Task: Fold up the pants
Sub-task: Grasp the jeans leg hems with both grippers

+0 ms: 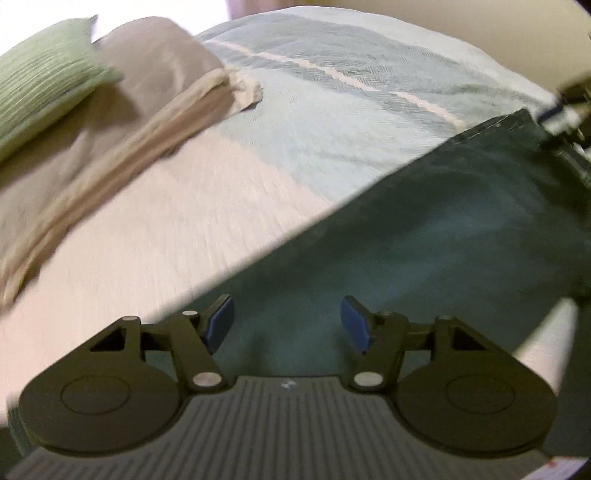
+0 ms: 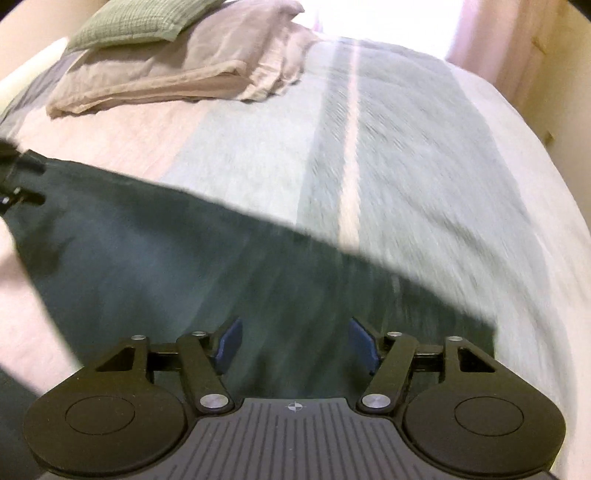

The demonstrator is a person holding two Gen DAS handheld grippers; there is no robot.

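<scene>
Dark teal-green pants (image 1: 424,236) lie flat on the bed, stretching from under my left gripper (image 1: 288,325) up to the right edge of the left wrist view. That gripper hovers over the cloth, open, blue pads (image 1: 221,325) apart with nothing between them. In the right wrist view the same pants (image 2: 177,254) spread from the left edge to the lower middle. My right gripper (image 2: 295,345) is open above them, blue pads (image 2: 364,345) wide apart. The other gripper's black fingers (image 2: 22,181) show at the pants' far left end. Both views are motion-blurred.
The bed cover (image 2: 424,192) has pale blue, grey-green and pink stripes. A folded beige blanket (image 2: 166,70) with a green pillow (image 2: 140,26) on it sits at the bed's head. A cream wall (image 2: 546,55) borders the bed's right side.
</scene>
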